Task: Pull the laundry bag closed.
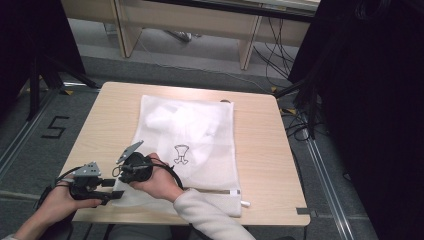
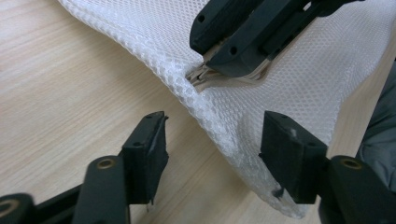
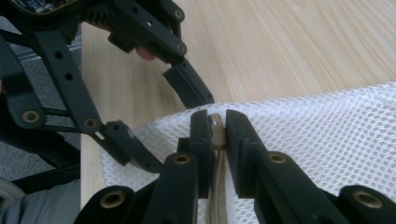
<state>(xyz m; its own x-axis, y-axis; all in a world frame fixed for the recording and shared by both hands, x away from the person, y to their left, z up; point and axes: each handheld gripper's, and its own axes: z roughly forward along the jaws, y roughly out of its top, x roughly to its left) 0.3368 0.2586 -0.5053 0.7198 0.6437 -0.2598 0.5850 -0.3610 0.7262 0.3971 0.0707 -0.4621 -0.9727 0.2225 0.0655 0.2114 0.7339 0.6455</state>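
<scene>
Light wooden table (image 1: pixel 260 165), square-cornered, standing on grey floor marked with tape lines and a figure 5; pale wooden furniture and loose cables lie beyond it, and dark curtains close in both sides. At the near left corner the left gripper (image 1: pixel 114 195) is level with the table edge; in the left gripper view its jaws stand partly open astride the raised edge of the white mesh bag (image 1: pixel 187 145), pads not pressing on it. Just right of it, the right gripper (image 1: pixel 126 168) is clamped tight on that same corner of the bag, pinching a beige strip — whether trim or zip tape cannot be made out. The bag lies flat across the table's middle, a small black drawing on it. Contents show as pale shapes through the mesh — unidentifiable.
</scene>
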